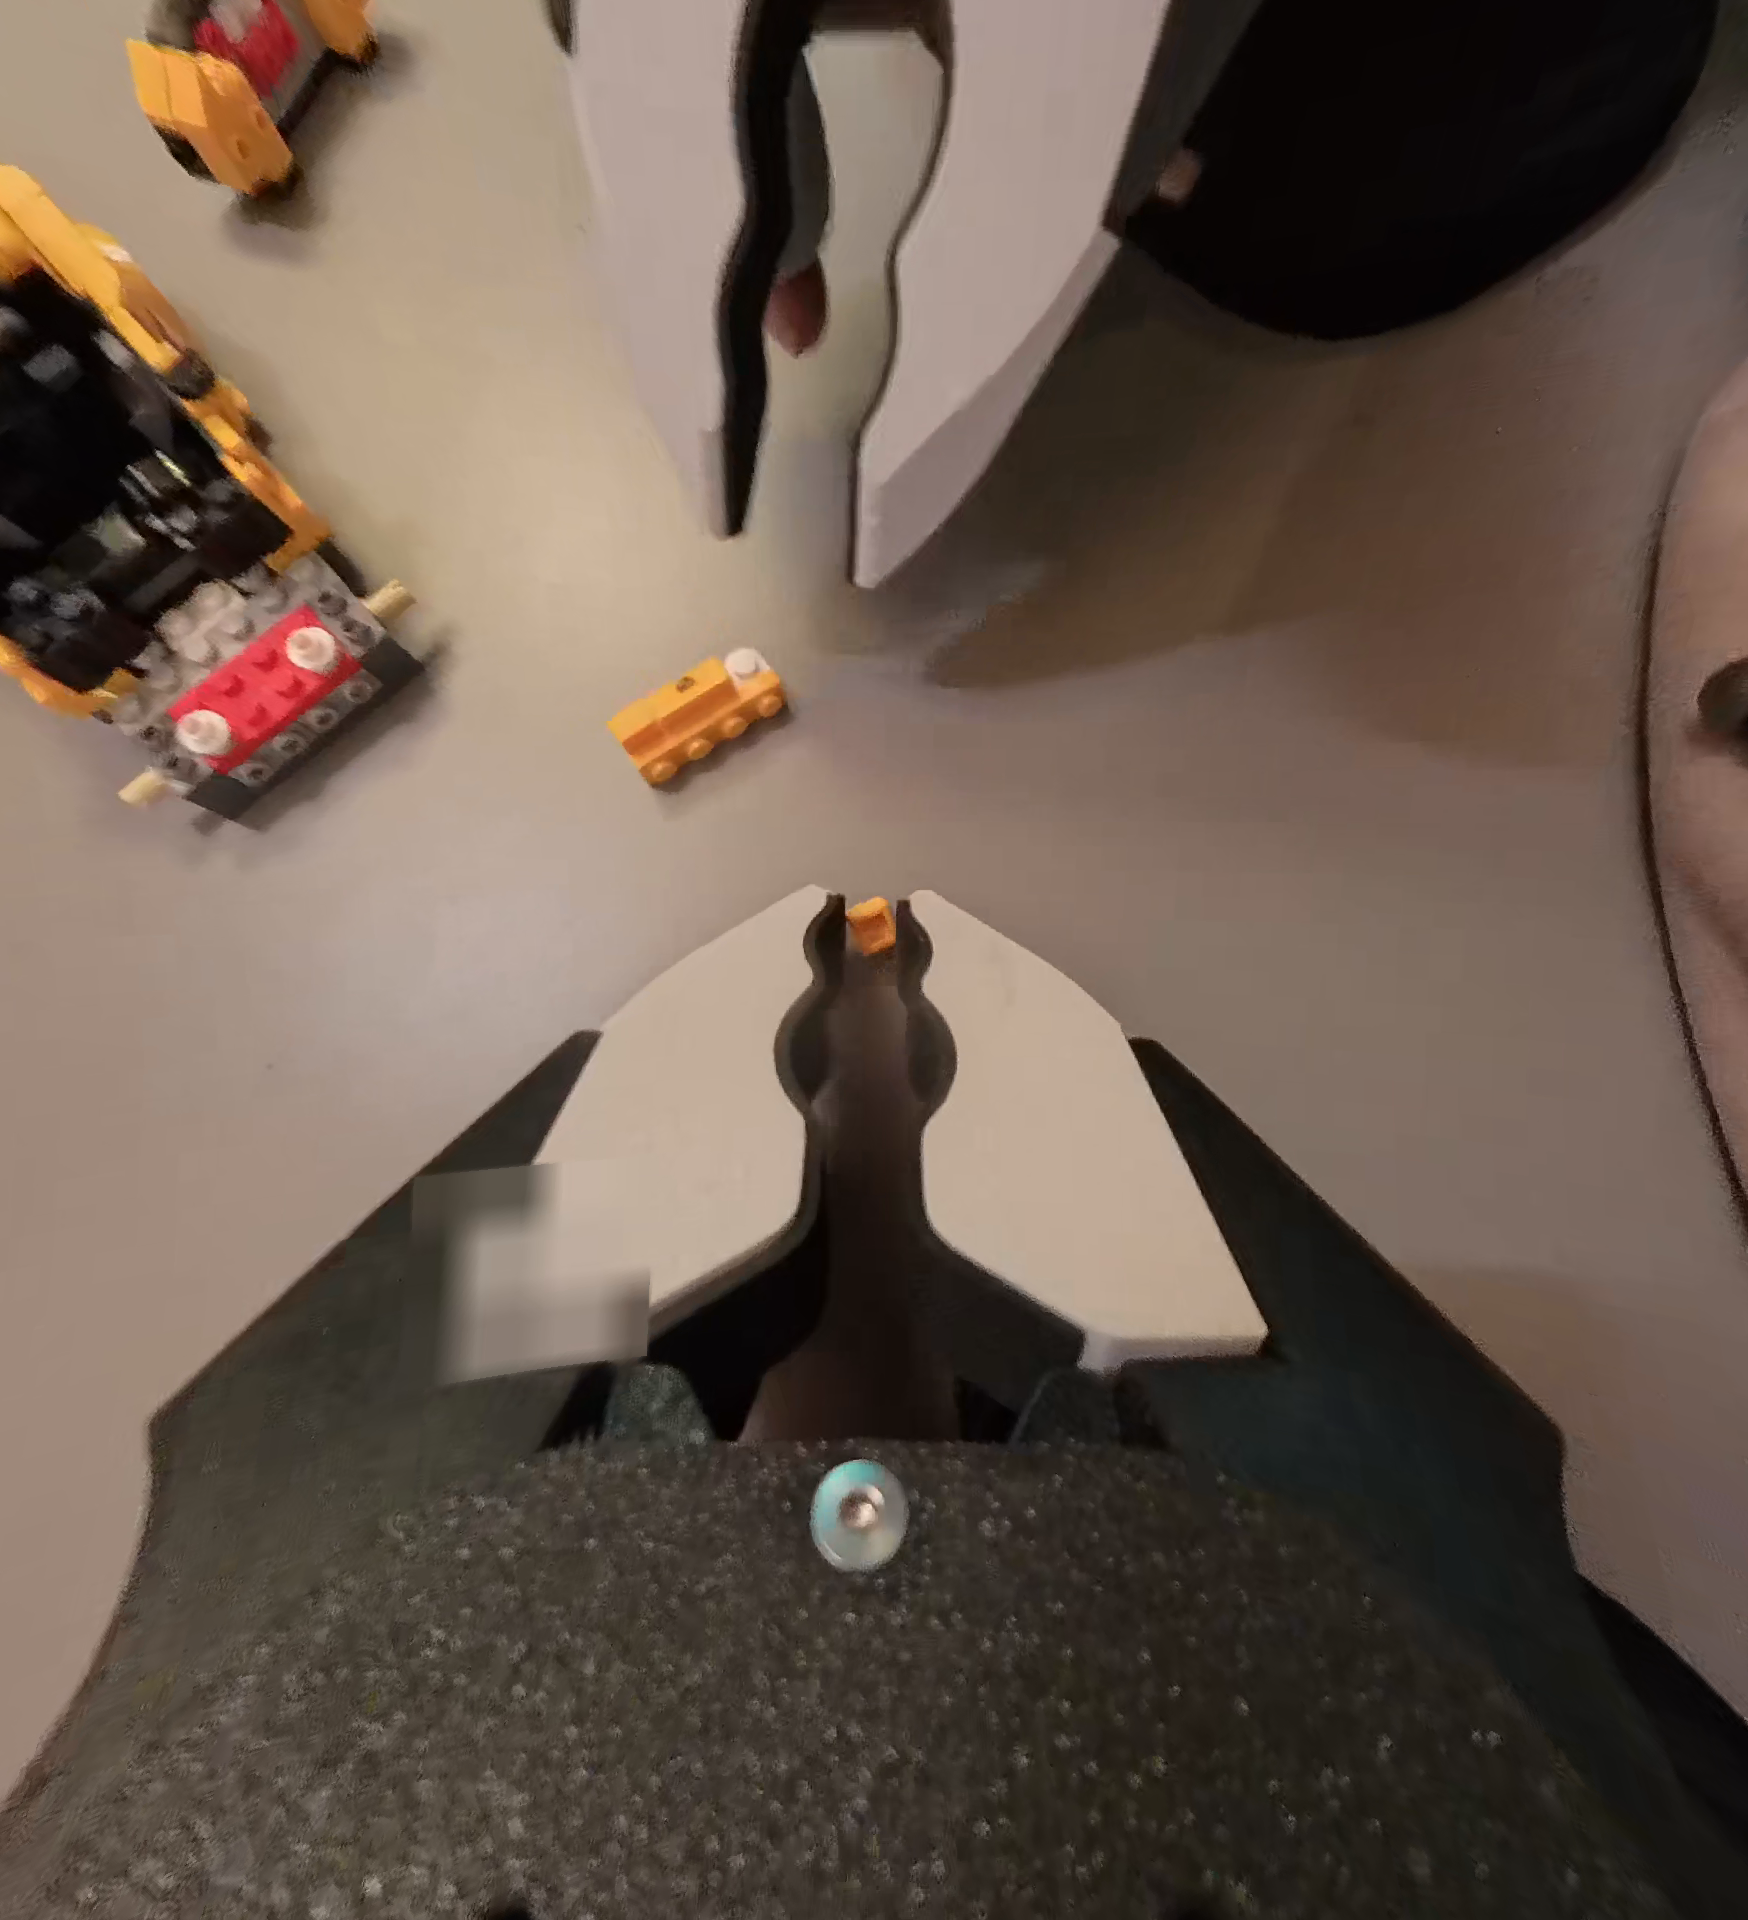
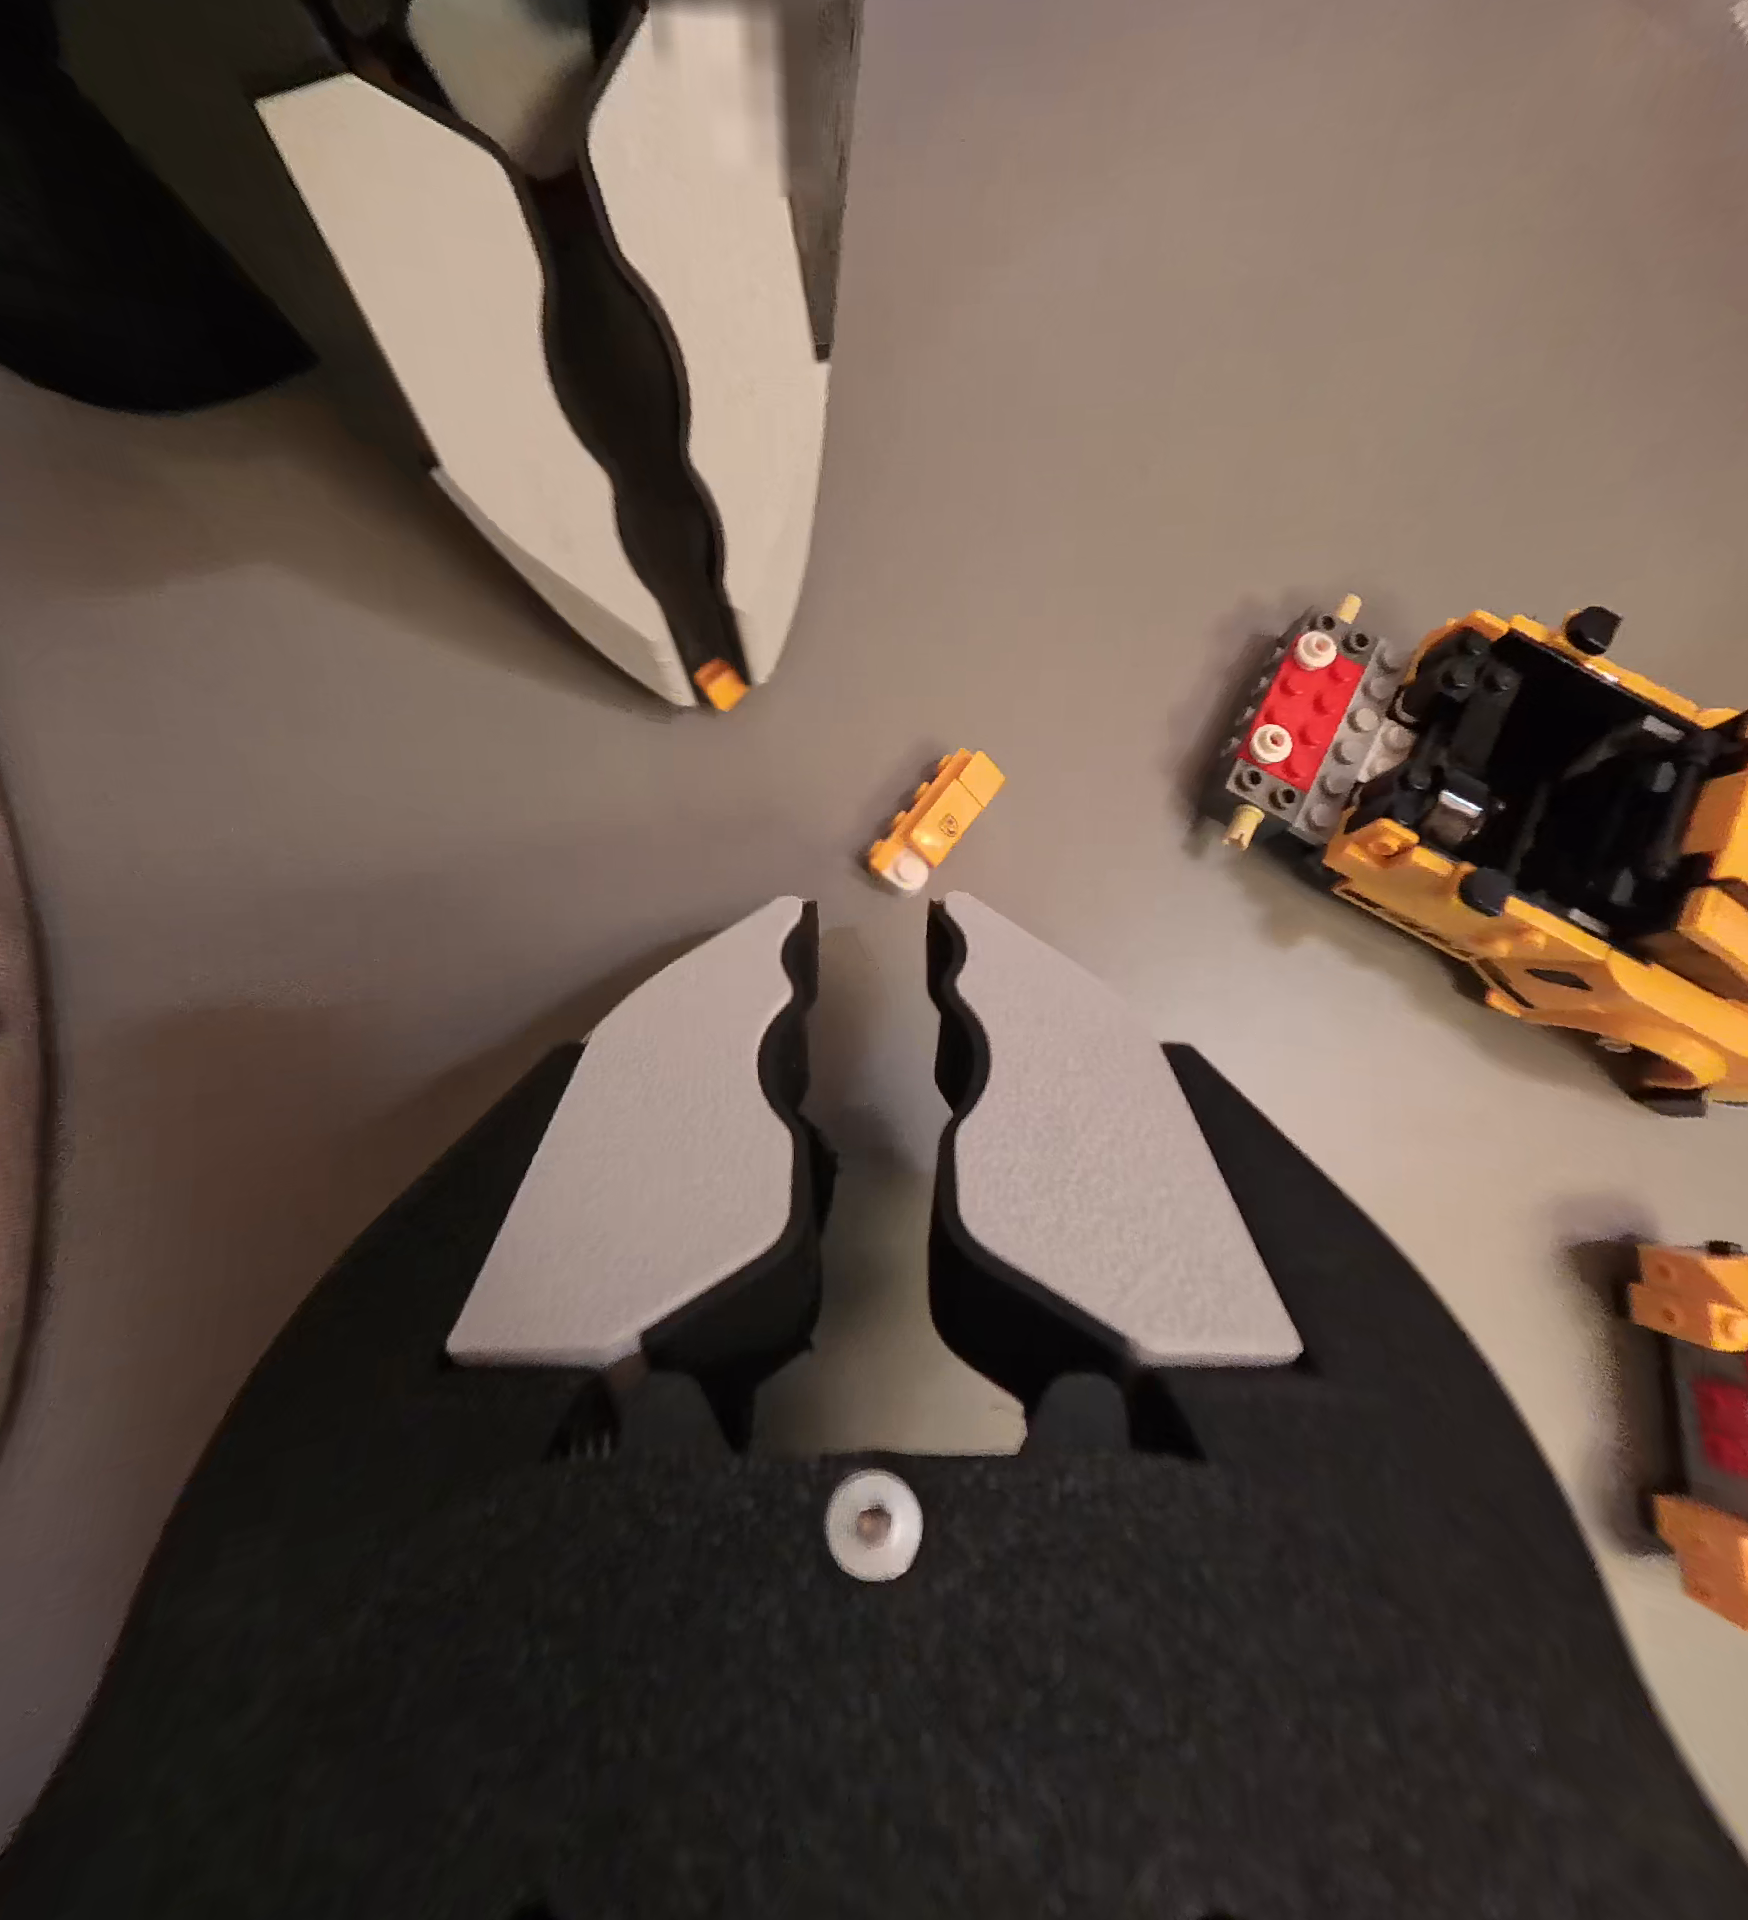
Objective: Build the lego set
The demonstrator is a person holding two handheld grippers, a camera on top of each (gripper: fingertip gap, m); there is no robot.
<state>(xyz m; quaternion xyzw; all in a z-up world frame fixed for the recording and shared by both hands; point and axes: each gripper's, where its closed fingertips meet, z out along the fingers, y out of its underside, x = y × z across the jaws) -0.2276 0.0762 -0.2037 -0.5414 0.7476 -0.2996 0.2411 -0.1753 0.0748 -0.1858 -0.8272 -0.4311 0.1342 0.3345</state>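
1. A tiny orange lego piece (image 1: 868, 925) is pinched at the very tips of the left gripper (image 1: 866, 914), whose white and black fingers are nearly closed on it.
2. The right gripper (image 2: 870, 914) is seen with its jaws parted by a narrow gap, and nothing is held.
3. A small orange lego block with a white round stud (image 2: 937, 821) lies on the grey table (image 2: 1265, 312) between both grippers.
4. The large yellow and black lego vehicle with a red plate (image 2: 1535, 831) stands well apart, a smaller orange and grey lego part (image 2: 1743, 1434) near it.
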